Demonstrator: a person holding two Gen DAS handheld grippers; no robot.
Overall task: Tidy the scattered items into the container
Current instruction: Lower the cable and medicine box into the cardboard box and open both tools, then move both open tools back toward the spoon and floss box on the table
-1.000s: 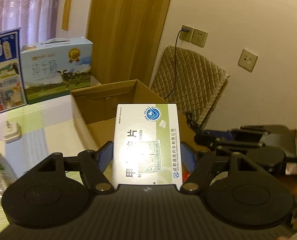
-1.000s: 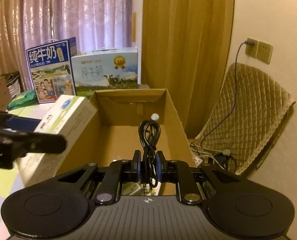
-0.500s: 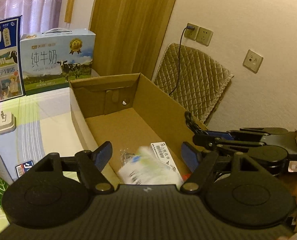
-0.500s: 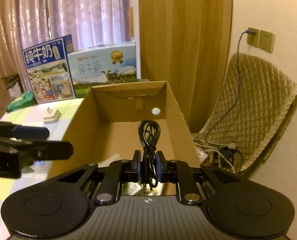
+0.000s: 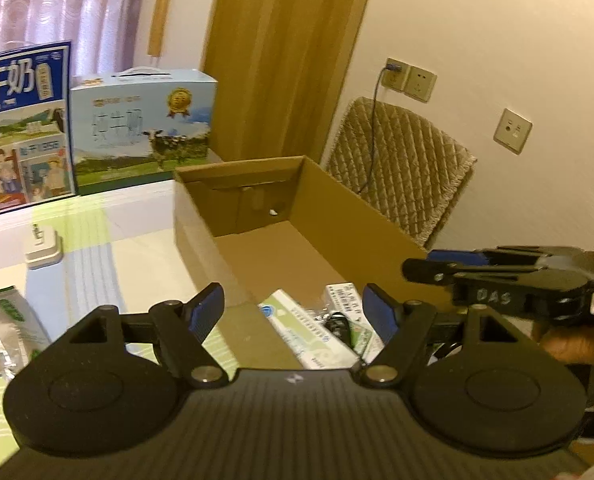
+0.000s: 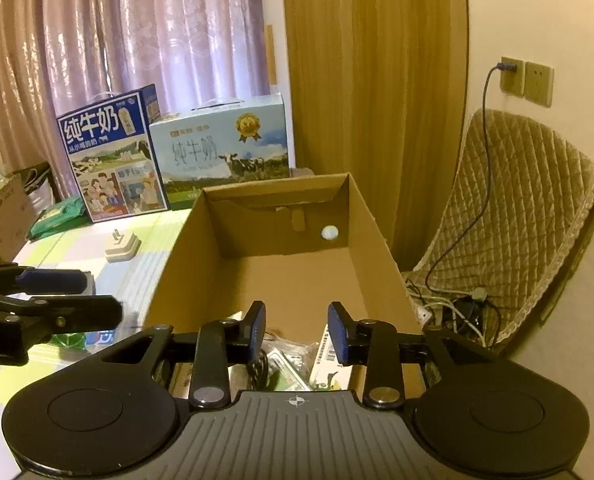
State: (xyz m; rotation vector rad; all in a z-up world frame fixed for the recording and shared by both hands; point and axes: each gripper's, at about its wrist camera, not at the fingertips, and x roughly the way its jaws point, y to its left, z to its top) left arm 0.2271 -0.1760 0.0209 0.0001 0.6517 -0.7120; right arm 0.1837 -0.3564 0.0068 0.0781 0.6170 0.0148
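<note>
From the left wrist view, the left hand-held gripper (image 5: pixel 293 308) stands wide apart and empty above the near end of the open brown corrugated cardboard box (image 5: pixel 349 216), a sensible spot for dropping things inside. Below it lies the flat white-and-green paperboard medicine carton (image 5: pixel 305 328), resting slantwise on the box floor among small packets. A white plastic plug adapter (image 5: pixel 43 246) sits out on the striped green tabletop (image 5: pixel 97 264).

From the right wrist view, the right hand-held gripper (image 6: pixel 297 334) is likewise spread and holds nothing; a coiled black rubbery cable (image 6: pixel 259 368) lies in the box beneath it.
</note>
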